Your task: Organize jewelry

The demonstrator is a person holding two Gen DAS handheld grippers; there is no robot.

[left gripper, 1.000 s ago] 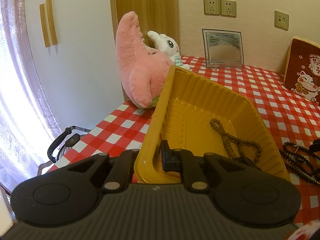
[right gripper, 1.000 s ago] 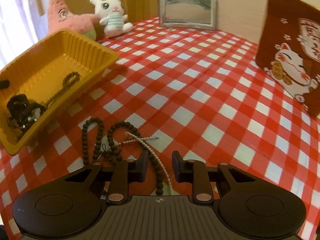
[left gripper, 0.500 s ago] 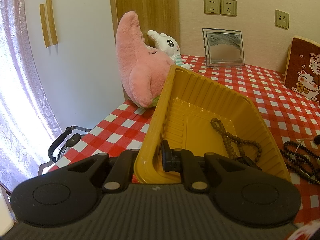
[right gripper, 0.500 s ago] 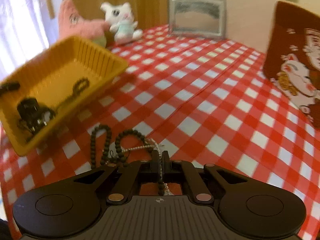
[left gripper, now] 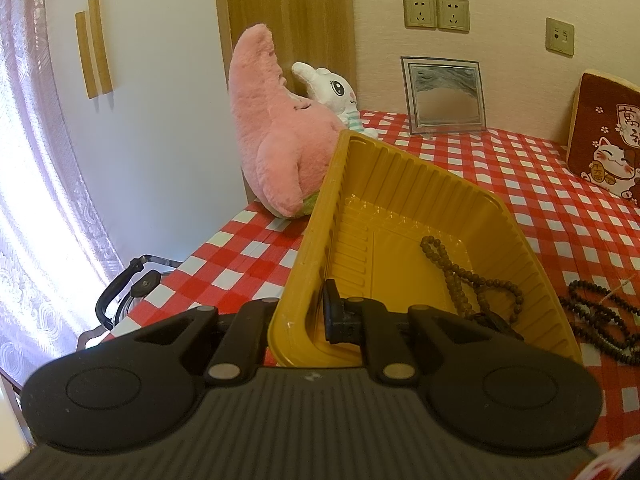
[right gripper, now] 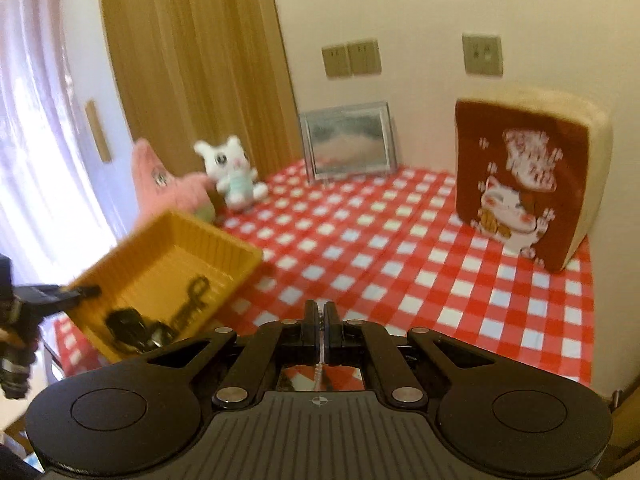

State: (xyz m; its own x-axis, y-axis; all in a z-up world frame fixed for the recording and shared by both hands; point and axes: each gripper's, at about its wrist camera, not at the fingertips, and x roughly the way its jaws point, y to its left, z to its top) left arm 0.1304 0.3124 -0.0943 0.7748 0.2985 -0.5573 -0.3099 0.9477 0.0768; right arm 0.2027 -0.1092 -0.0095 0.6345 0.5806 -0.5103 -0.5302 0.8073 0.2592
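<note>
Already a brown bead string (left gripper: 472,280) lies in the tilted yellow tray (left gripper: 404,184), pinched at its wall by the left gripper (left gripper: 308,312); the right gripper (right gripper: 320,320) clamps a pearl strand (right gripper: 318,372), dark beads (left gripper: 600,320) remaining on the cloth.

Pink plush (left gripper: 276,128), white bunny (left gripper: 338,94), framed picture (left gripper: 444,94)
</note>
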